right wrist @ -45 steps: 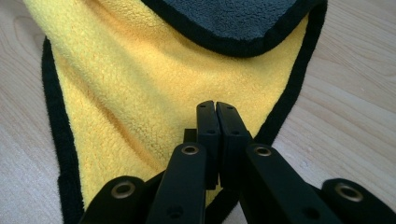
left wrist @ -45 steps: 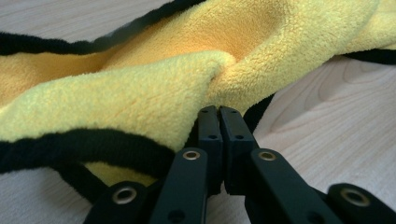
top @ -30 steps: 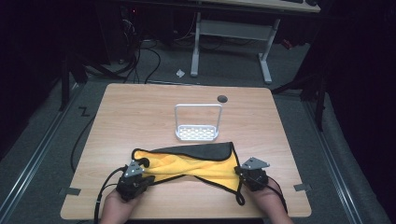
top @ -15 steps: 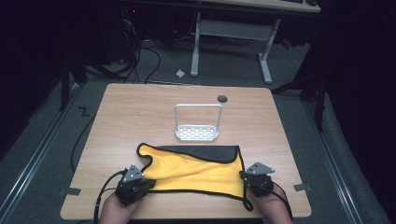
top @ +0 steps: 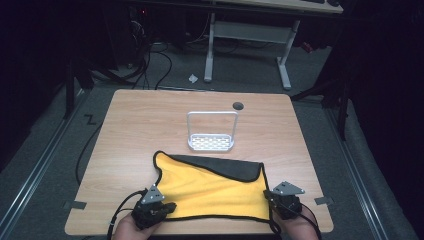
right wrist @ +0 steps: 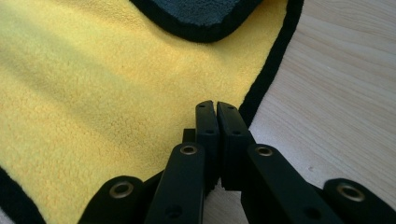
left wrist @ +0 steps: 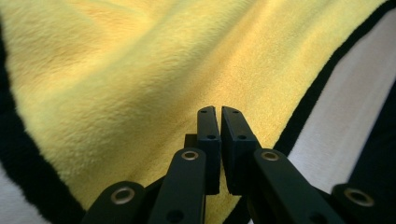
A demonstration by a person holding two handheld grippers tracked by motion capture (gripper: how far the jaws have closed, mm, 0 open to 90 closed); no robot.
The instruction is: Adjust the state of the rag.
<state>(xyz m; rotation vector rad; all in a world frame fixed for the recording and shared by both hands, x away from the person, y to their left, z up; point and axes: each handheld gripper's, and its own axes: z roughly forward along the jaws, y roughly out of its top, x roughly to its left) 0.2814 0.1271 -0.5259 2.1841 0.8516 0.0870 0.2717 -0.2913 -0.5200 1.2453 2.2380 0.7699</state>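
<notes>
A yellow cloth (top: 210, 192) with a black border lies spread on the near half of the wooden table (top: 140, 130). Its far right corner is folded over, showing a dark grey underside (top: 230, 167). My left gripper (top: 167, 206) is shut on the cloth's near left corner, and in the left gripper view the jaws (left wrist: 219, 112) pinch the yellow cloth (left wrist: 140, 70). My right gripper (top: 274, 197) is shut on the near right corner. In the right gripper view the jaws (right wrist: 215, 106) close on the cloth (right wrist: 93, 84) beside its black edge, with the grey fold (right wrist: 201, 11) beyond.
A white wire rack (top: 212, 131) with a perforated base stands upright at the table's middle, just beyond the cloth. A black round grommet (top: 238, 105) sits behind it. Both grippers are close to the near table edge. Cables and desk legs lie on the floor beyond.
Both grippers have drawn back toward the near edge, pulling the cloth with them. The bunched cloth has opened out flatter and wider.
</notes>
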